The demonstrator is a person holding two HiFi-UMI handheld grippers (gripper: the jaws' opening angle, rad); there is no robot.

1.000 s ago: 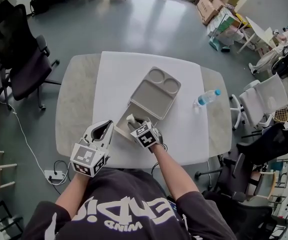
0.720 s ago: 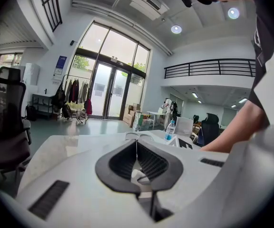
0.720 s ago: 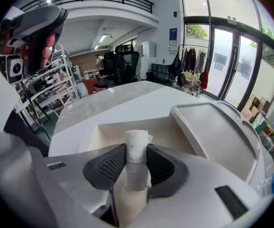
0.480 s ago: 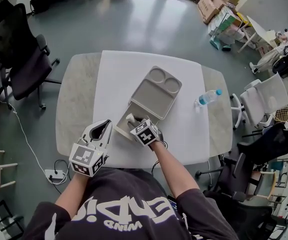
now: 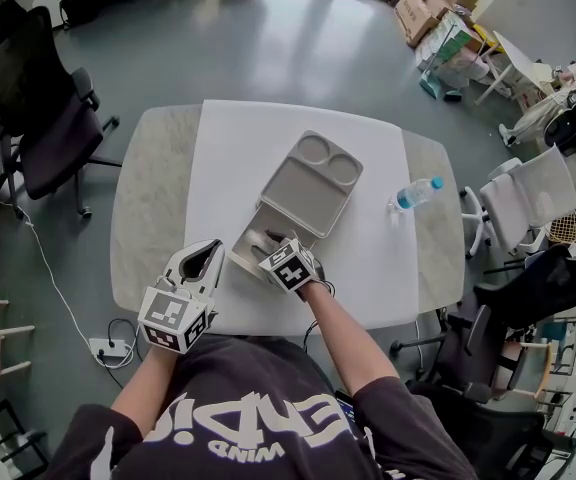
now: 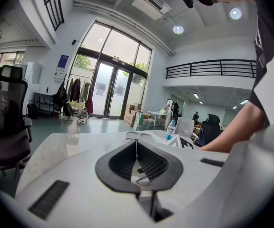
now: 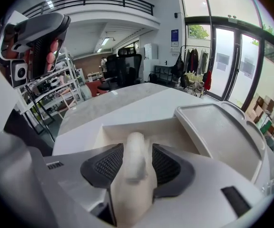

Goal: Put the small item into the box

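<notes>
An open beige box (image 5: 248,246) sits on the white table, its lid (image 5: 313,183) laid back behind it. My right gripper (image 5: 274,244) reaches over the box's near side. In the right gripper view a small white item (image 7: 135,165) stands blurred between the dark pads (image 7: 106,164), above the box's inside (image 7: 141,127). The jaws are opening, and a thin gap shows beside the item. My left gripper (image 5: 204,258) rests at the table's front left, apart from the box. Its jaws (image 6: 137,148) are shut on nothing.
A water bottle (image 5: 413,196) lies on the table's right side. Black office chairs (image 5: 53,118) stand to the left and white chairs (image 5: 523,198) to the right. A cable and a power strip (image 5: 108,348) lie on the floor by the front left corner.
The white item that stood up ahead of the right gripper's jaws sits lower in the box and shows less. Both grippers have hardly moved.
</notes>
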